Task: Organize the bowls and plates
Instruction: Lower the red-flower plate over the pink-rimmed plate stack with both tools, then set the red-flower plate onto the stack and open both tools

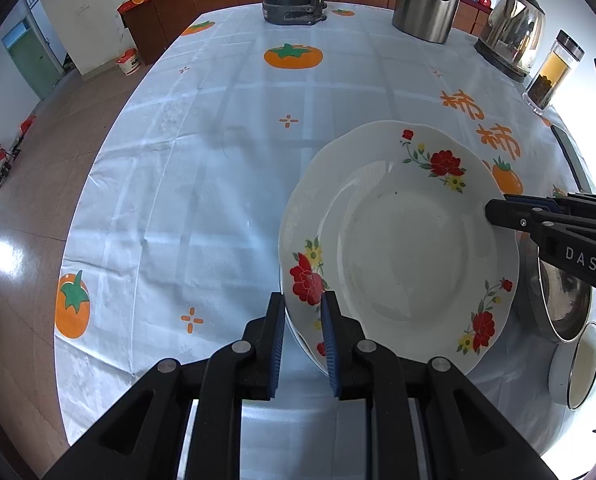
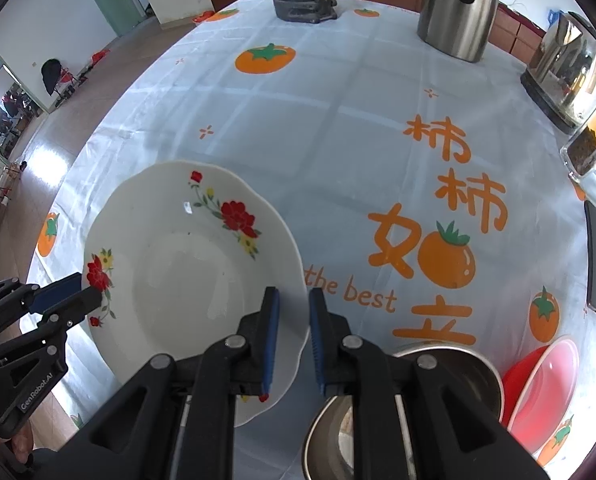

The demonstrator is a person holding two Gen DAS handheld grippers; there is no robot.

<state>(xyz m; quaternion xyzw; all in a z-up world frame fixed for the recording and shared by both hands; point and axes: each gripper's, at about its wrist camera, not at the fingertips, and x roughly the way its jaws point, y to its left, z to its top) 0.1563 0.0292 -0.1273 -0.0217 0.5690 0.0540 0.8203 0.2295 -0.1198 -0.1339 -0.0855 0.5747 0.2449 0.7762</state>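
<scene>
Over the tablecloth (image 1: 202, 184), my left gripper (image 1: 303, 312) has its pads clamped on the rim of the flowered plate (image 1: 402, 248) at the plate's 7 o'clock. My right gripper (image 2: 294, 320) pinches the same plate's (image 2: 186, 280) opposite rim, at about 3 o'clock in the left wrist view. Can't tell if there's a second plate stacked under it. Steel bowl (image 2: 450, 364) sits at 5 o'clock of the plate in the right wrist view, red bowl (image 2: 546, 384) just beside it, further right. White bowl (image 1: 578, 368) at 4 o'clock in the left wrist view. Kettles (image 1: 426, 0) and a jar (image 1: 554, 72) line the far edge, 12 to 2 o'clock.
</scene>
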